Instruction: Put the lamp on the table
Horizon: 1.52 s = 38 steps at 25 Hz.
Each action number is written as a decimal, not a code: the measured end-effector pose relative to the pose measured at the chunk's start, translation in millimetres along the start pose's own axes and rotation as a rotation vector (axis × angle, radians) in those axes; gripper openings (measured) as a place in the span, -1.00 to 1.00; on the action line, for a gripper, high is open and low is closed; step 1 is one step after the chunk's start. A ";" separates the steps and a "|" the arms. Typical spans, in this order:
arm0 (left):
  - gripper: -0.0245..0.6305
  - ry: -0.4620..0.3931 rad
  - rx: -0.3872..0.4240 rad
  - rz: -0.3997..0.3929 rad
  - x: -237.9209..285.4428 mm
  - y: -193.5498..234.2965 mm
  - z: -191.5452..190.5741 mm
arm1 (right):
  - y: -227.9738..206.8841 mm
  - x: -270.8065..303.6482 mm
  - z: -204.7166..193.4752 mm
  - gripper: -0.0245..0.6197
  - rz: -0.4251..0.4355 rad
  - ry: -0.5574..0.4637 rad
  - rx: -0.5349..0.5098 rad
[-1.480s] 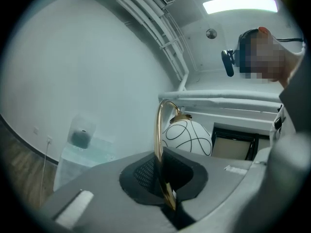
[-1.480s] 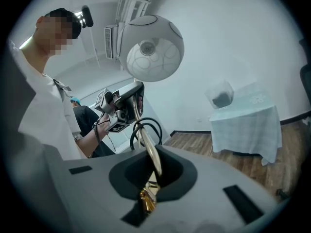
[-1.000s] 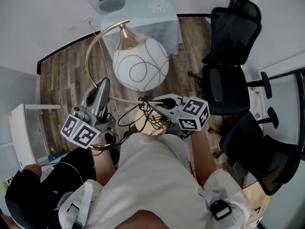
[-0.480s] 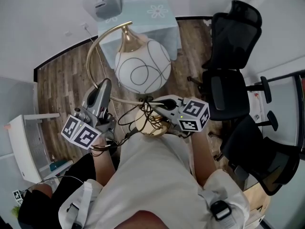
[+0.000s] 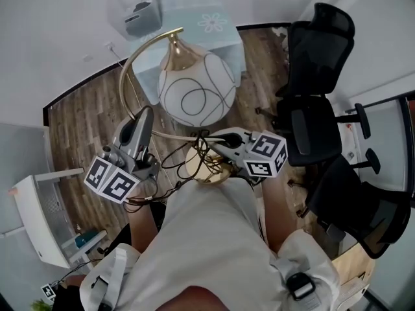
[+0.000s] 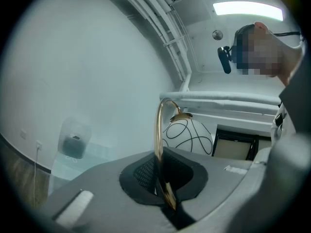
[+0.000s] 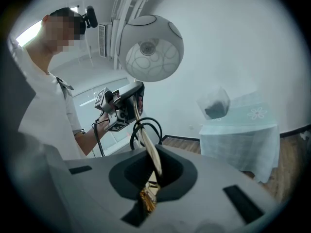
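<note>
The lamp has a thin gold arc stem (image 5: pixel 130 60), a white globe shade (image 5: pixel 196 88) with black loops, a gold base (image 5: pixel 206 164) and a black cord. It is held off the floor in front of the person's body. My left gripper (image 5: pixel 144 116) is shut on the gold stem (image 6: pixel 159 144), with the globe (image 6: pixel 189 135) beyond it. My right gripper (image 5: pixel 217 140) is shut on the stem (image 7: pixel 151 154) just above the base, and the globe (image 7: pixel 150 47) hangs overhead. The table (image 5: pixel 214 18), under a pale blue cloth, stands ahead by the wall.
A clear box with a grey device (image 5: pixel 139 15) sits on the table's left part. Black office chairs (image 5: pixel 318 63) stand at the right. A white shelf unit (image 5: pixel 39 219) is at the left on the wood floor.
The floor and table have slid a little in the head view, and the dark-clothed figure at lower left has passed out of view. Both grips on the lamp are unchanged.
</note>
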<state>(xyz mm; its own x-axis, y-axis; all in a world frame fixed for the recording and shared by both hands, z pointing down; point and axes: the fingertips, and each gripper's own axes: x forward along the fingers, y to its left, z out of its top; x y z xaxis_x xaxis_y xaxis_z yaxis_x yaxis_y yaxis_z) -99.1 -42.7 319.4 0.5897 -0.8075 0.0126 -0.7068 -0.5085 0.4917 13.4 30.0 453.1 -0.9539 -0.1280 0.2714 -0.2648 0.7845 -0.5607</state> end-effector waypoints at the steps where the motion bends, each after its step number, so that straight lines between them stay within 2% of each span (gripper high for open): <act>1: -0.93 -0.001 0.001 -0.005 1.1 0.0 1.1 | -0.6 -0.1 1.2 -0.91 -0.005 -0.003 -0.003; 7: -0.93 -0.011 0.012 -0.029 4.4 -6.1 9.2 | 1.0 -3.2 9.2 -0.91 -0.017 -0.020 -0.017; 14: -0.93 -0.023 0.025 -0.021 2.1 -7.1 12.0 | 2.2 -0.4 11.1 -0.91 0.002 -0.027 -0.021; 19: -0.93 -0.018 0.010 -0.031 0.6 -5.7 11.3 | 7.1 0.6 9.0 -0.91 -0.001 -0.023 -0.007; 26: -0.93 -0.035 0.019 -0.015 -0.6 -3.9 11.3 | 7.8 1.9 8.9 -0.91 0.025 -0.009 -0.026; 32: -0.93 -0.018 -0.009 -0.014 -1.5 -1.9 7.8 | 13.4 2.2 4.4 -0.91 -0.003 -0.008 -0.008; 38: -0.93 -0.039 -0.017 0.006 -5.4 -2.4 8.2 | 12.2 2.9 4.2 -0.91 0.009 0.002 -0.020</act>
<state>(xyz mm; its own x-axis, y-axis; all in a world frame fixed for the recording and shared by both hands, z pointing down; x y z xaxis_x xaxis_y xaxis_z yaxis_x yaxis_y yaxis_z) -103.8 -39.5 311.0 0.5699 -0.8215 -0.0186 -0.7029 -0.4991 0.5068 6.7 36.7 443.7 -0.9560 -0.1193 0.2679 -0.2530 0.7976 -0.5475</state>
